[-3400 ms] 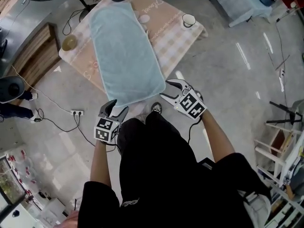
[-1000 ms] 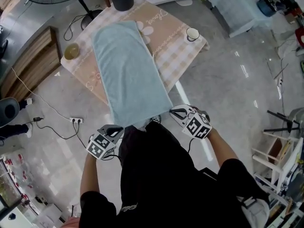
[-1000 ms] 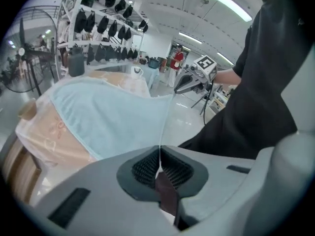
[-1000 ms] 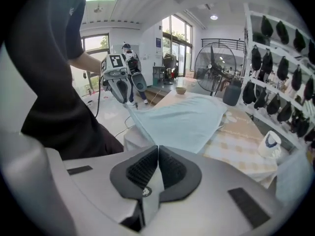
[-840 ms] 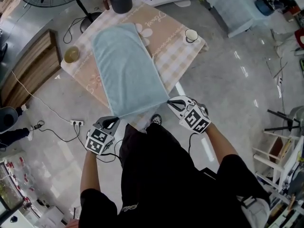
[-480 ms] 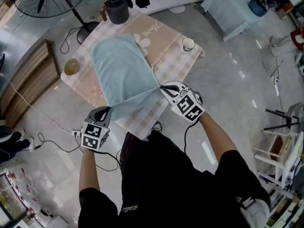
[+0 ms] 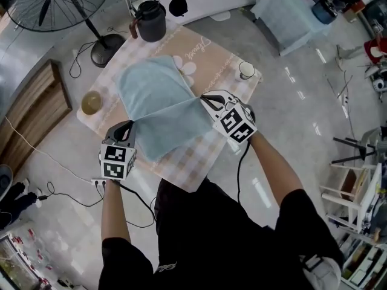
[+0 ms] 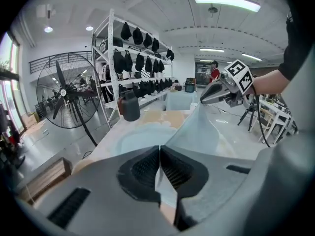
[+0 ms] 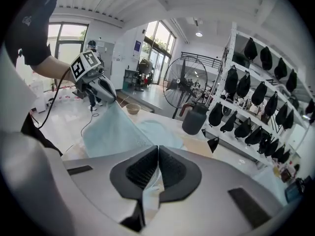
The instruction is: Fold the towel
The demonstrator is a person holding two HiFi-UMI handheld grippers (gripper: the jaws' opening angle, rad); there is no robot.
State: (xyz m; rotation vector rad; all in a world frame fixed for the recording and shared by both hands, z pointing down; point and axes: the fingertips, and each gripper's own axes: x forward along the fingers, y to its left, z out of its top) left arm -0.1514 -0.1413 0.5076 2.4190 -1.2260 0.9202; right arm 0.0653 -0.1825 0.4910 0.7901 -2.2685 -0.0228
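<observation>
Checked beige cloth covered the low table (image 7: 208,62) on the grey workshop floor. The pale blue terry towel (image 7: 151,86) lay along its middle, with its far end toward the dark grey jug (image 7: 149,20) at 12 o'clock. A second before, the towel's near edge had hung off the table's 6 o'clock side, with both grippers low at its corners. By this moment the left gripper (image 7: 126,129) and the right gripper (image 7: 205,99) had carried that edge up and over the table toward 12 o'clock. The near half now stood as a slanted sheet above the half lying flat. Both pairs of jaws were pressed together, each pinching one corner of the towel. I judged the first fold to be about midway, since the lifted edge had not yet reached the far end. Only the head view gave the layout, with a small tan bowl (image 7: 91,102) at the table's 9 o'clock edge and a white cup (image 7: 246,70) at its 2 o'clock corner, but it could not show the grips. Each gripper view showed fabric squeezed between black ribbed pads (image 8: 145,168) and the lifted edge stretched across to the other gripper. Those views also showed white shelving hung with dark items (image 8: 138,38) behind the table.
</observation>
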